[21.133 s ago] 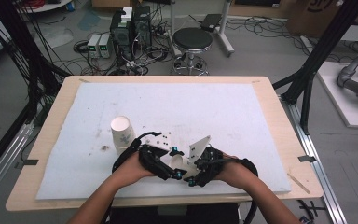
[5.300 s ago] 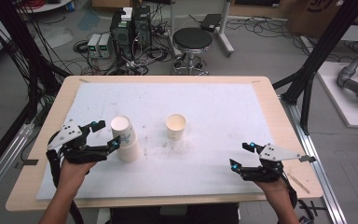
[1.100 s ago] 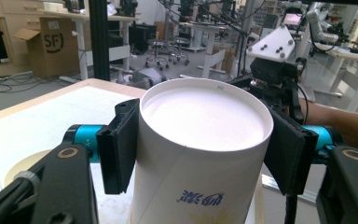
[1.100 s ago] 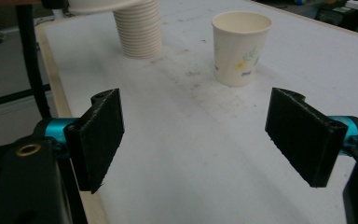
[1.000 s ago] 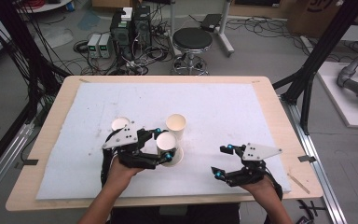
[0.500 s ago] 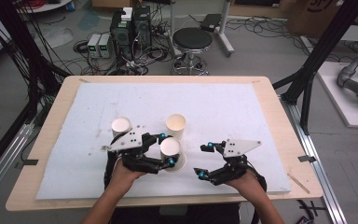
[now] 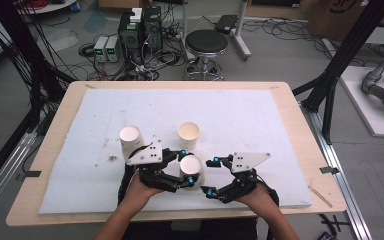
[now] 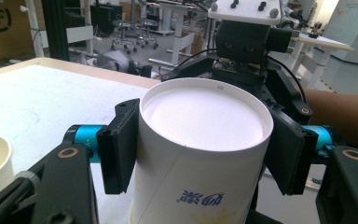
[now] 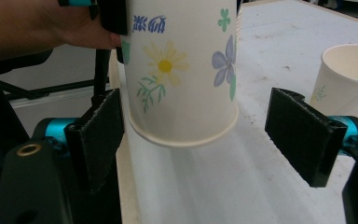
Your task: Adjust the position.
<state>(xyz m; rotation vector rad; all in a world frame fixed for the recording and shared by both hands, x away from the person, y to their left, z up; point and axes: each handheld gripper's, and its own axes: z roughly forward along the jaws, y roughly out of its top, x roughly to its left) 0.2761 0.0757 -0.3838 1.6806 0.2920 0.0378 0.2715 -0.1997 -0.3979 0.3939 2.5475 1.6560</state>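
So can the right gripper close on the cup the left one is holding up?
Probably yes. The right gripper is open right beside the upside-down cup, whose rim hangs between its fingers with nothing in between; the left gripper grips higher up.

1 cup [image 7: 191, 170] between grippers, 2 cups [image 7: 188, 135] behind, on mat [image 7: 260, 120].

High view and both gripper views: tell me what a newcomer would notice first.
A flowered paper cup is held clear of the white mat, gripped near its rim by the left gripper, near the table's front edge. The right gripper sits just beside it, open, with the cup's base between its jaws but untouched. Two more cups, one at left and one behind, stand upright on the mat.
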